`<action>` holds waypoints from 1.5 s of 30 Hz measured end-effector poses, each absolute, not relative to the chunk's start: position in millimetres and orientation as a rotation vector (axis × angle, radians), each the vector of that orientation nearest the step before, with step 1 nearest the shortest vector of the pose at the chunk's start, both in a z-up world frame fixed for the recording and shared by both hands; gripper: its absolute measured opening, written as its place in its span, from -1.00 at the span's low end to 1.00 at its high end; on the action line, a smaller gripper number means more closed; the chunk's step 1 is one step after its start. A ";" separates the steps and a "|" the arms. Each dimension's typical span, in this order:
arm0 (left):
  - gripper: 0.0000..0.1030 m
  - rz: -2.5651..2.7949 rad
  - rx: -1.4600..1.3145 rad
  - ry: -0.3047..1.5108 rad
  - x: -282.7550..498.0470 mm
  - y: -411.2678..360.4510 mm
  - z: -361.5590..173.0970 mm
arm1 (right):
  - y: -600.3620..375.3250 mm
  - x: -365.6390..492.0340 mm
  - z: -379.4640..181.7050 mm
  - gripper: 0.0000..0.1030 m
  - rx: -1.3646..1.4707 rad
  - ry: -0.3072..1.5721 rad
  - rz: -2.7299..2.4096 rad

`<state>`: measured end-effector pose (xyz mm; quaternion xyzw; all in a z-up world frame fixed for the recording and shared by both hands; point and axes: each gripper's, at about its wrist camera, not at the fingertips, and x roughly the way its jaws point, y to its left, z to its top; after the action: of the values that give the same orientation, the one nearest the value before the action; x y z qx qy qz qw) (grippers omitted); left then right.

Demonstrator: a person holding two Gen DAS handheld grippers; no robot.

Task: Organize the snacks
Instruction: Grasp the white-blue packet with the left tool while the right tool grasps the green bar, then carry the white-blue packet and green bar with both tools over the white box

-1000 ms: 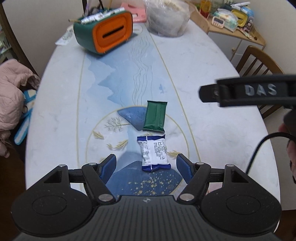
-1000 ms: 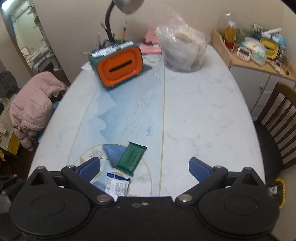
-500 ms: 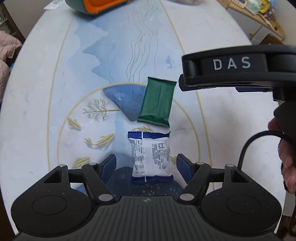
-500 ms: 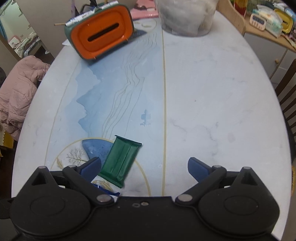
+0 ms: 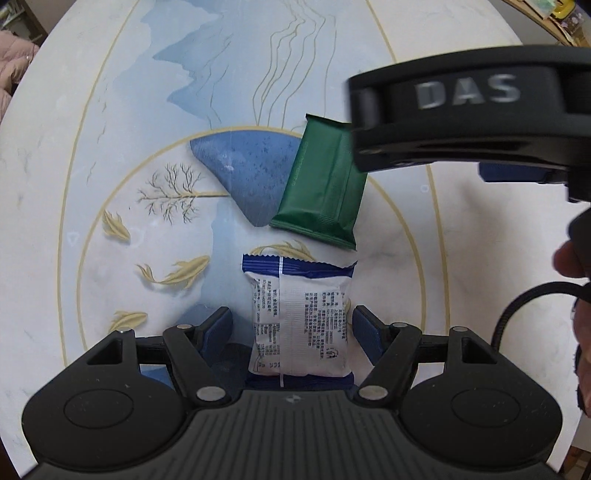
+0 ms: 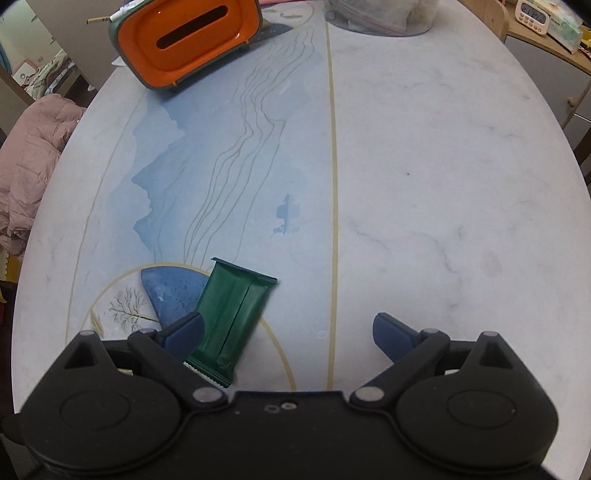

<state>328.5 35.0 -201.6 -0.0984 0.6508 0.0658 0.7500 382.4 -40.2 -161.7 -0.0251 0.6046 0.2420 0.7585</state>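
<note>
A white and blue snack packet [image 5: 299, 317] lies flat on the painted table [image 5: 110, 110]. My left gripper [image 5: 291, 328] points straight down over it, open, one blue finger on either side and neither pad pressing. Just beyond lies a dark green snack packet [image 5: 325, 184] [image 6: 232, 314], tilted. My right gripper [image 6: 288, 328] hangs over the green packet, its jaws wide and closing. Its left finger [image 6: 184, 328] overlaps the packet's left edge, and the right finger stands well clear over bare table. In the left wrist view the right gripper's black body [image 5: 469, 110] covers the green packet's far corner.
An orange-fronted green box [image 6: 188, 40] stands at the far left of the table [image 6: 443, 184], a clear plastic bag [image 6: 376, 18] at the far end. A pink jacket [image 6: 33, 155] lies off the left edge. A hand [image 5: 576, 266] and a cable show at the right.
Both grippers have sunk toward the table. The white packet now sits between the left fingers, and the right gripper's left finger now reaches the green packet.
</note>
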 end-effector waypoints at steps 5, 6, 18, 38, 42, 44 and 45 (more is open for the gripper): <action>0.30 0.167 -0.213 1.408 327.6 33.2 -202.4 | -30.2 383.6 -167.0 0.89 -0.064 1.325 0.529; 0.21 0.173 -0.210 1.404 326.8 33.4 -202.0 | -27.7 383.8 -168.0 0.89 -0.064 1.327 0.530; -0.07 0.265 -0.362 1.364 305.9 69.1 -195.5 | 7.2 379.4 -177.7 0.53 -0.088 1.323 0.523; -0.07 0.317 -0.451 1.286 283.8 96.2 -161.9 | 4.1 354.4 -168.5 -0.16 -0.185 1.215 0.515; -0.06 0.294 -0.456 1.268 274.3 96.5 -144.7 | -16.5 347.5 -148.4 -0.18 -0.131 1.201 0.539; -0.06 0.283 -0.451 1.257 269.7 96.0 -137.1 | -25.6 341.9 -136.5 -0.19 -0.113 1.187 0.551; -0.06 0.279 -0.451 1.253 266.4 96.1 -133.0 | -30.1 339.0 -130.6 -0.19 -0.105 1.181 0.553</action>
<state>266.4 96.1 -133.0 -0.2086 0.5792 0.1288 0.7775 339.0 -30.1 -130.6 -0.0490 0.5493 0.2572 0.7935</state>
